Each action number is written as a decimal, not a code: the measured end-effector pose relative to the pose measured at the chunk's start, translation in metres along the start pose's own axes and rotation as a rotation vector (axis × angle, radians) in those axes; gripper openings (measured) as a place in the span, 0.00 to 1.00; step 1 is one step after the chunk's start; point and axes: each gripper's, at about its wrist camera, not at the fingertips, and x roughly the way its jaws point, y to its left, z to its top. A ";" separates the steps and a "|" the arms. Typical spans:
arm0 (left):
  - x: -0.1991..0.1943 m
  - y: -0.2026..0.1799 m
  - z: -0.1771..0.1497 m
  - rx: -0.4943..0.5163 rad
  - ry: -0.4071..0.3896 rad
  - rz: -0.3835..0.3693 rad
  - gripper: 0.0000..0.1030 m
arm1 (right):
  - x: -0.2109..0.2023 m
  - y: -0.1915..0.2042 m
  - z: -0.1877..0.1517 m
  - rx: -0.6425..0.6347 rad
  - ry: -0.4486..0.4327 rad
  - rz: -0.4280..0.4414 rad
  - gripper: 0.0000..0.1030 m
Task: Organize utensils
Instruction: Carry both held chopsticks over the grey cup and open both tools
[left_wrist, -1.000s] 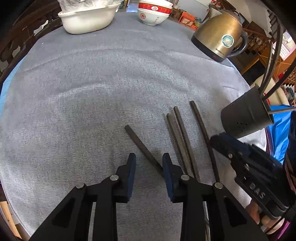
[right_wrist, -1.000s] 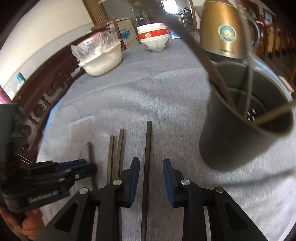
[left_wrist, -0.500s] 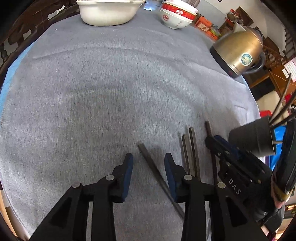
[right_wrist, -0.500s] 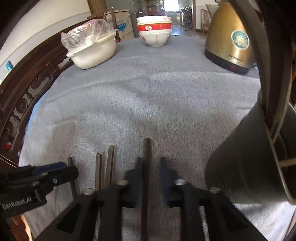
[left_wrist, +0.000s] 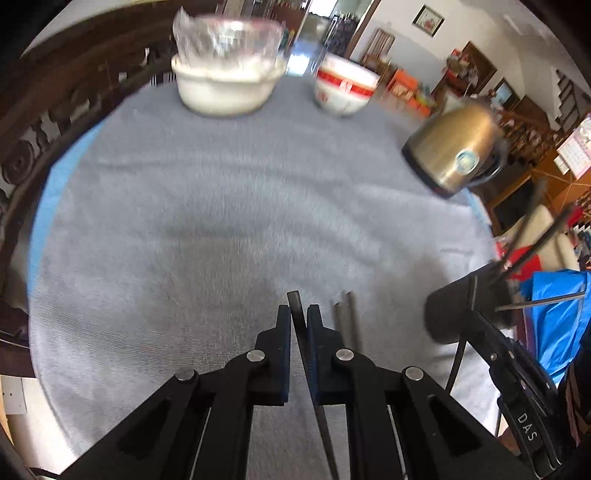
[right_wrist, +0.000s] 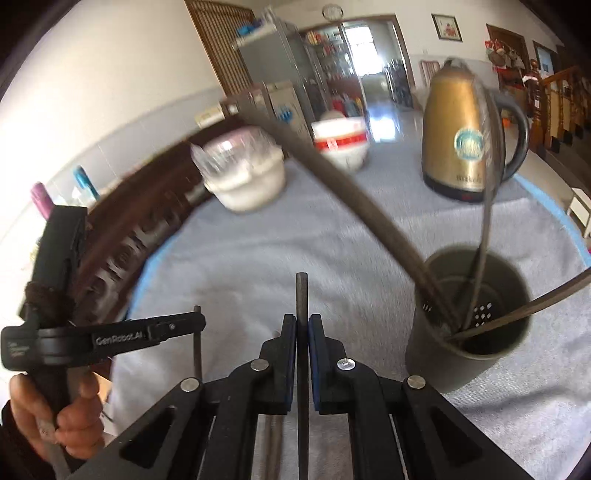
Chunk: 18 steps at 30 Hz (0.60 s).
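Observation:
My left gripper (left_wrist: 298, 312) is shut on a dark chopstick (left_wrist: 295, 297), whose tip pokes out just past the pads, lifted off the grey cloth (left_wrist: 221, 221). My right gripper (right_wrist: 302, 322) is shut on another chopstick (right_wrist: 302, 291), also held above the cloth. Two more chopsticks (left_wrist: 345, 317) lie side by side on the cloth between the grippers. A dark holder cup (right_wrist: 469, 354) stands at the right with several chopsticks leaning in it. In the right wrist view the left gripper (right_wrist: 197, 325) shows at the left, held by a hand.
A gold kettle (left_wrist: 454, 155) stands at the far right. A white basin (left_wrist: 225, 85) with a plastic-wrapped bowl and a red-and-white bowl (left_wrist: 345, 88) sit at the far edge. A carved wooden chair back (left_wrist: 44, 122) runs along the left. Blue plastic (left_wrist: 554, 325) lies beyond the cup.
Both grippers have shut, each on one chopstick, and risen with them off the cloth. Two chopsticks stay lying where they were.

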 end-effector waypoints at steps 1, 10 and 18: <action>-0.012 -0.003 0.000 0.007 -0.022 0.001 0.08 | -0.008 0.002 0.001 -0.002 -0.019 0.007 0.07; -0.075 -0.043 0.003 0.072 -0.185 -0.018 0.07 | -0.081 0.006 0.007 0.017 -0.214 0.053 0.07; -0.114 -0.072 -0.003 0.126 -0.279 -0.056 0.06 | -0.127 -0.009 0.008 0.073 -0.368 0.032 0.07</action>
